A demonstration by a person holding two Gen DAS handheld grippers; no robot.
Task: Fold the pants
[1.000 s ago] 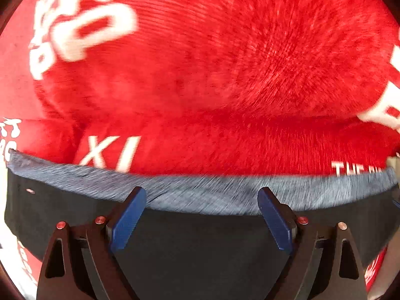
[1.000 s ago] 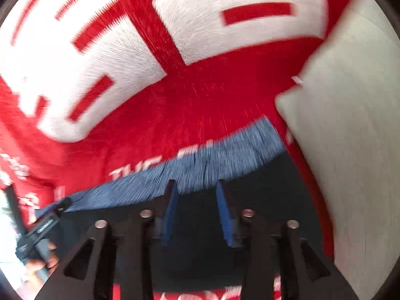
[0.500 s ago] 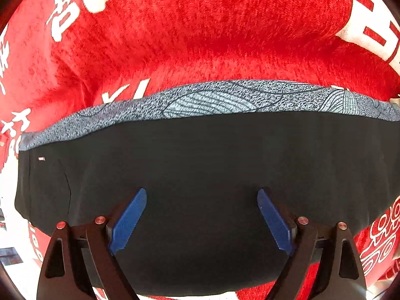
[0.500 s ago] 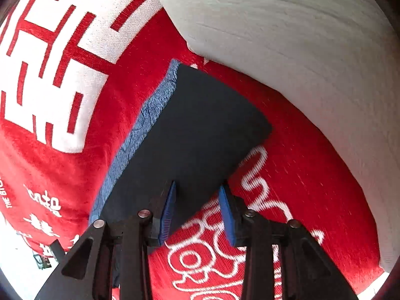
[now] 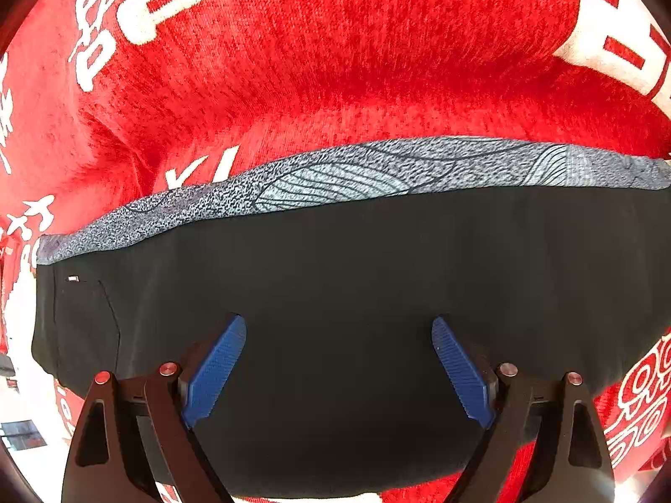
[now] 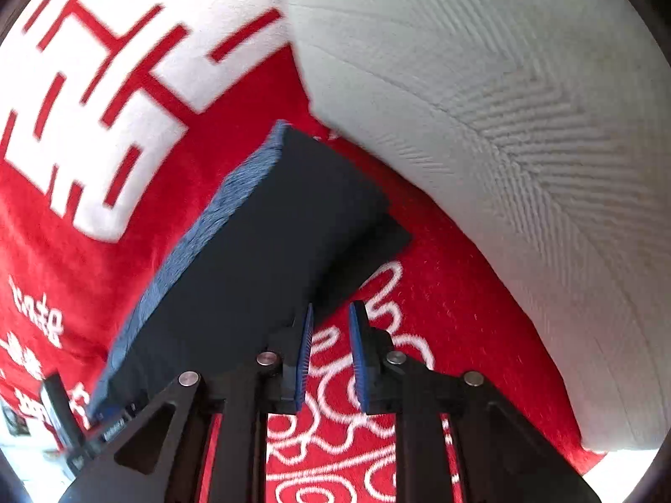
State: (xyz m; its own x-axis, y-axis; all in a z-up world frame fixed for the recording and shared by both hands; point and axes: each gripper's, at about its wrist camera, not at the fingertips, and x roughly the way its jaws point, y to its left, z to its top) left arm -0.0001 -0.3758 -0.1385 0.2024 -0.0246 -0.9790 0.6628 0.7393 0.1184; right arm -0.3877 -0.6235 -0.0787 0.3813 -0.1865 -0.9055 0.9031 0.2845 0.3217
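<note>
The black pants [image 5: 356, 293] lie folded on a red blanket [image 5: 335, 63]; in the left wrist view their long axis runs side to side, the grey patterned waistband [image 5: 335, 172] along the far edge. The left gripper [image 5: 339, 360] hovers over them, jaws spread wide, holding nothing. Only the right wrist view shows a white pillow [image 6: 503, 125] (beyond the pants' far corner); there the right gripper [image 6: 329, 356], jaws narrowly parted and empty, sits just beside the pants' near edge.
</note>
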